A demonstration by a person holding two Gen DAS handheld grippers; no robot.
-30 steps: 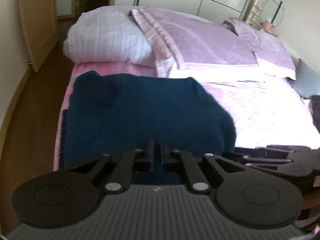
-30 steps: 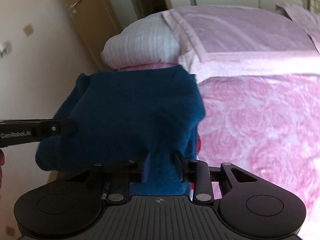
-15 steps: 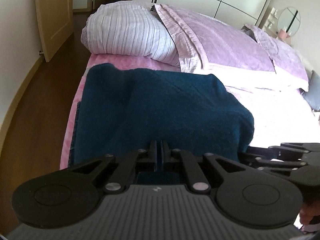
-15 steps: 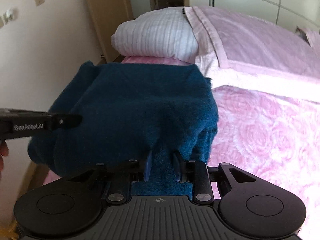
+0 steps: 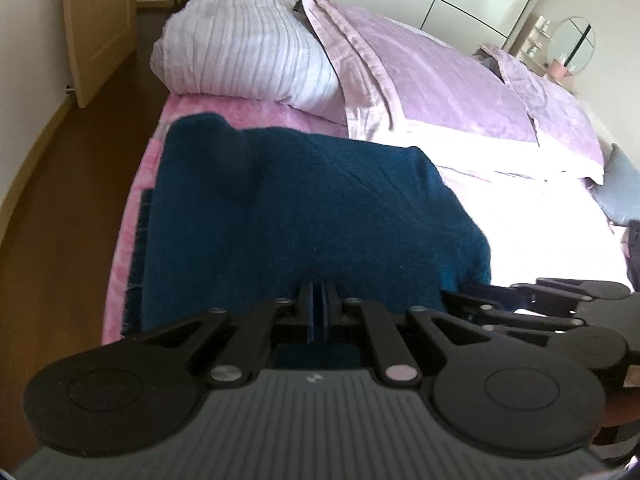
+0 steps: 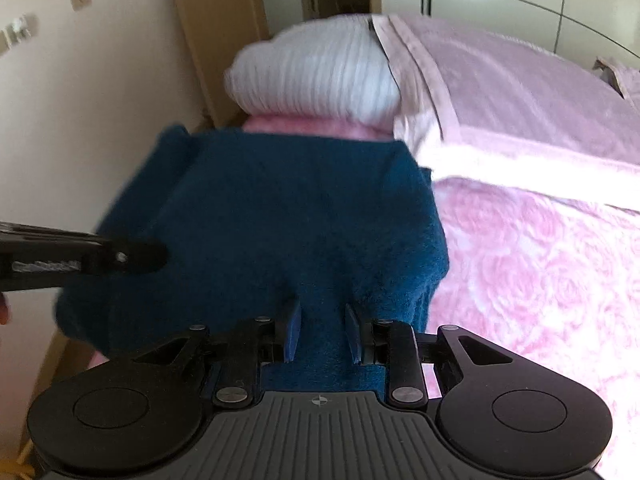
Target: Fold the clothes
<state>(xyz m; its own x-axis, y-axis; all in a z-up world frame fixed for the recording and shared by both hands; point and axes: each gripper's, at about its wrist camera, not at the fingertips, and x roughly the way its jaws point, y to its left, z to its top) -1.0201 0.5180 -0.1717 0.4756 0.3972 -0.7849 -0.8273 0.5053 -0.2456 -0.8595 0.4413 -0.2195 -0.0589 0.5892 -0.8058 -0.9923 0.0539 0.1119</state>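
Observation:
A dark teal fleece garment [image 5: 296, 216] is folded over on the near left corner of the pink bed [image 5: 132, 248]; it also shows in the right wrist view [image 6: 288, 220]. My left gripper [image 5: 319, 300] is shut on the garment's near edge. My right gripper [image 6: 320, 320] grips the same edge further right, its blue pads [image 6: 292, 332] a little apart with thick cloth between them. Each gripper shows from the side in the other's view, the right one [image 5: 560, 308] and the left one [image 6: 80, 256].
A striped white pillow [image 5: 248, 60] and a lilac folded duvet [image 5: 432, 88] lie at the head of the bed. A wooden door [image 5: 100, 20] and brown floor [image 5: 60, 220] are to the left. A grey cushion [image 5: 620, 184] lies at the right edge.
Both grippers have carried the garment's edge forward toward the pillow, and the cloth now lies doubled over itself. The right jaws have parted slightly.

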